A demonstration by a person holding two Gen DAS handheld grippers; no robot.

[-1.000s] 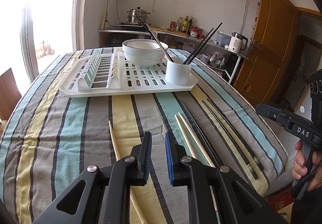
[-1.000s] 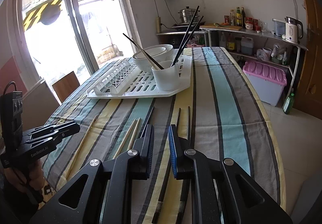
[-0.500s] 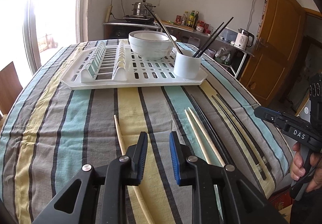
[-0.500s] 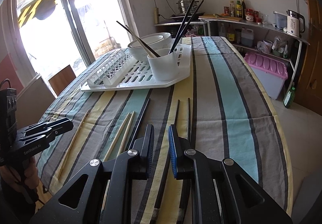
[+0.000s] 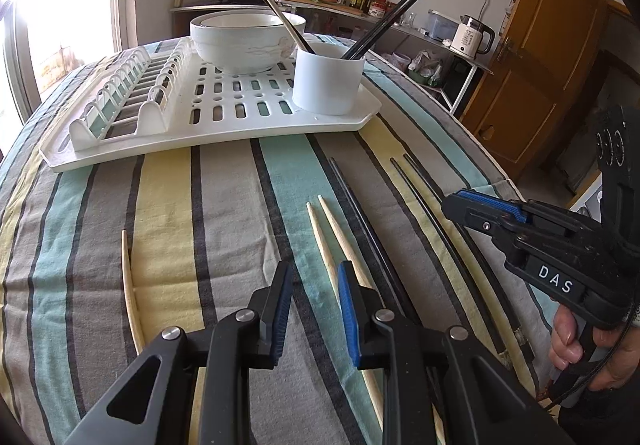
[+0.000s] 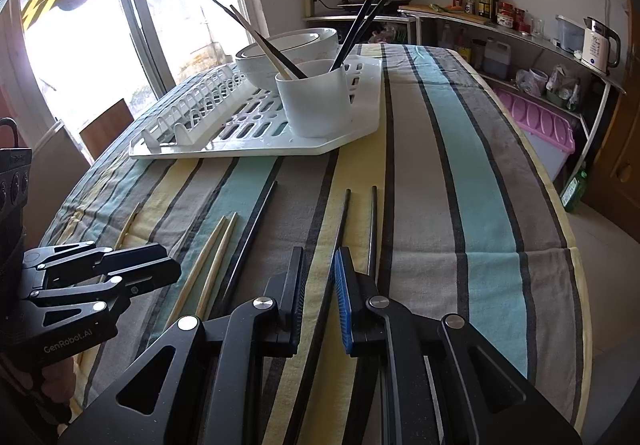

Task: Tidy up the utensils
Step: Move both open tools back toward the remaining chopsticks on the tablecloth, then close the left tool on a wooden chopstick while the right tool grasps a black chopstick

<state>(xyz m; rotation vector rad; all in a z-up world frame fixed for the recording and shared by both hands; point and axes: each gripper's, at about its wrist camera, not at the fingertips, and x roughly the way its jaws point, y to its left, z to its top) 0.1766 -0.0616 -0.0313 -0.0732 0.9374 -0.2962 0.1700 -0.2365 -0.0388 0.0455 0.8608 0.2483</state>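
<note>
A white cup point(image 5: 328, 79) on a white drying rack point(image 5: 224, 113) holds several chopsticks; it also shows in the right wrist view point(image 6: 316, 101). Loose on the striped cloth lie two pale wooden chopsticks point(image 5: 332, 237), a single pale one point(image 5: 129, 285) at the left, and black chopsticks point(image 5: 368, 229). My left gripper point(image 5: 314, 281) is open and empty, low over the cloth beside the pale pair. My right gripper point(image 6: 320, 269) is open and empty, just above a black pair point(image 6: 358, 221). It also shows in the left wrist view point(image 5: 484, 209).
Stacked white bowls point(image 5: 246, 35) stand on the rack behind the cup. The table's right edge point(image 6: 576, 269) drops to the floor near a pink bin point(image 6: 536, 129). A counter with bottles and a kettle point(image 5: 472, 31) lines the back wall.
Both grippers have moved forward and lower toward the loose chopsticks. The left gripper's jaws have opened a little wider. The right gripper now reaches in over the black chopsticks.
</note>
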